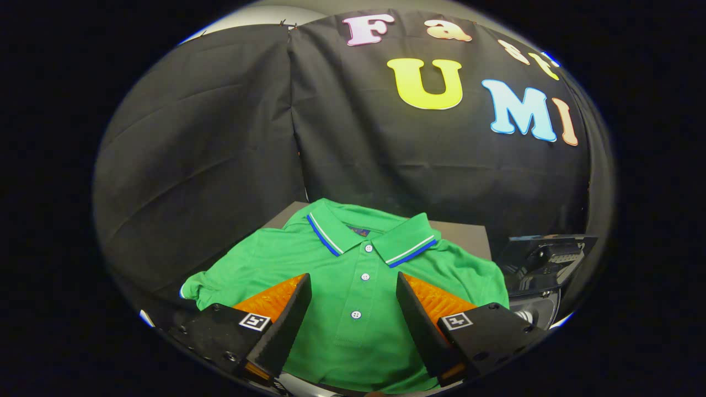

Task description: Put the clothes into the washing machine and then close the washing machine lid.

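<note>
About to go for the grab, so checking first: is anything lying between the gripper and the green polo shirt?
Nothing visible does. The gripper is open, with the green polo shirt spread flat just ahead of it and its buttoned placket showing between the fingers. Nothing lies on the shirt.

No readable txt or nos. for you here. The tag (359, 231) inside the shirt (331, 264) collar, just beyond the tongs (353, 277), is too small to read. Fingers are spread wide over the shirt; each carries a square coded marker (254, 321), no letters.
</note>
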Motion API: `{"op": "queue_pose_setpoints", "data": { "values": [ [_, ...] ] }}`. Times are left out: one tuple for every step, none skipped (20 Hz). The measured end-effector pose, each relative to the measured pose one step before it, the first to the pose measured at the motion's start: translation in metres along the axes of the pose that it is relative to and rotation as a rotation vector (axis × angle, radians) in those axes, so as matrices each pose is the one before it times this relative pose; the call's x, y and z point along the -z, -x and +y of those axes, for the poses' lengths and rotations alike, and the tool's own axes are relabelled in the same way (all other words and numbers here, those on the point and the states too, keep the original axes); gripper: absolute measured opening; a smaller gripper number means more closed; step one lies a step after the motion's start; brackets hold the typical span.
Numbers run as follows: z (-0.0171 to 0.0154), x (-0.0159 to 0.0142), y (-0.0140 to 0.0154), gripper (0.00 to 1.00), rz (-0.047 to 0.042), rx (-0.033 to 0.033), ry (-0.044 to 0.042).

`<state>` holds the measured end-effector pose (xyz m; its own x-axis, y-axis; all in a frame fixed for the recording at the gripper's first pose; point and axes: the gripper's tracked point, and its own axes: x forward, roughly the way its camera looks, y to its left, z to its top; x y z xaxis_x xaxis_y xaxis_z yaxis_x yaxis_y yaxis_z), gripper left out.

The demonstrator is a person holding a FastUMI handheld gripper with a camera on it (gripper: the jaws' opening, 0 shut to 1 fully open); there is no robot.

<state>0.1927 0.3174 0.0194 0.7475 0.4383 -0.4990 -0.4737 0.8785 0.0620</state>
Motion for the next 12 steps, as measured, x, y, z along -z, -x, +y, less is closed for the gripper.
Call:
{"op": "queue_pose_setpoints", "data": {
  "values": [
    [-0.00288,0.00071,-0.00521,0.96,0.00237,0.01496,0.01464],
    [0.00127,0.00713,-0.00448,0.96,0.01748,0.0014,0.00596],
    [0.00211,0.00455,-0.00466,0.97,0.01622,-0.00829,-0.00762],
    [-0.00007,0.00317,-0.00307,0.97,0.02004,-0.00155,-0.00618],
    [-0.00074,-0.00566,0.00023,0.97,-0.01495,0.00161,0.00301],
    [0.0012,0.00347,-0.00216,0.97,0.01694,-0.00225,-0.00266],
    [-0.00025,-0.00322,0.00175,0.96,-0.00292,0.00087,-0.00162],
    [0.00086,0.00152,-0.00072,0.96,0.00687,-0.00028,0.00755],
    [0.00005,-0.00175,-0.0002,0.96,-0.01182,0.00104,0.02197],
    [0.00028,0.0012,-0.00029,0.97,-0.0049,0.00549,0.02506],
    [-0.00033,-0.00125,-0.00112,0.96,-0.01405,0.00387,-0.00007],
    [0.00049,0.00294,0.00308,0.95,0.00262,0.0001,-0.01196]
  ]
}}
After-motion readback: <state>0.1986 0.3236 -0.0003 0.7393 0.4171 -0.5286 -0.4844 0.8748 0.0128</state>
